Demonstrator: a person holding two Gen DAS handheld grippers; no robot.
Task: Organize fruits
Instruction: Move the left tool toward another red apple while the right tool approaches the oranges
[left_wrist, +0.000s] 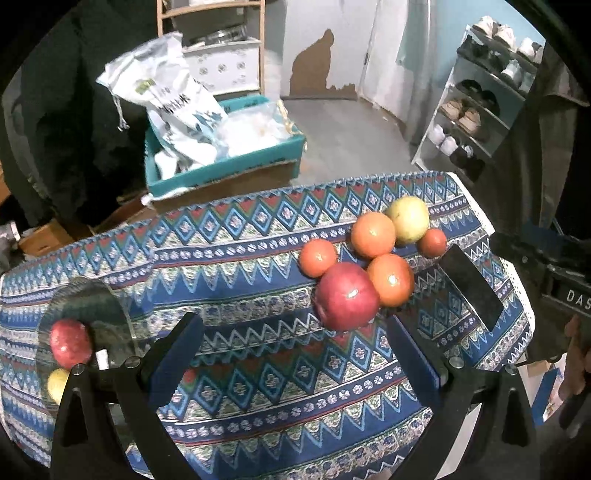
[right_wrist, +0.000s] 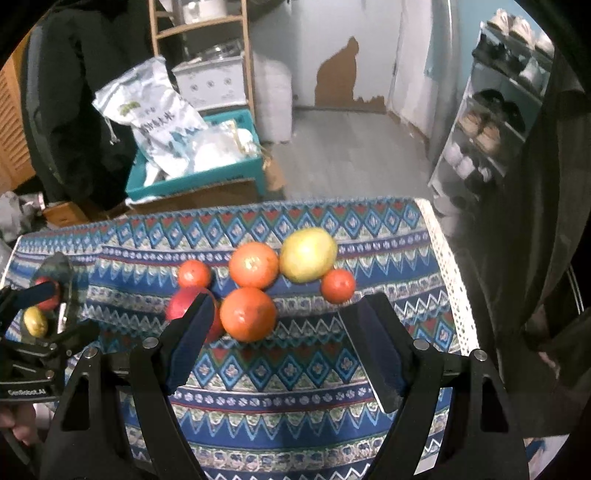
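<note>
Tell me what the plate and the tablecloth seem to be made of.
Plate: probably clear glass, glossy; the cloth pattern shows through it and its surface reflects light. Clear plastic is possible.
Tablecloth: seems woven fabric, matte, with a printed or woven geometric pattern; it drapes over the table edge and has a white lace-like border on one side.
</note>
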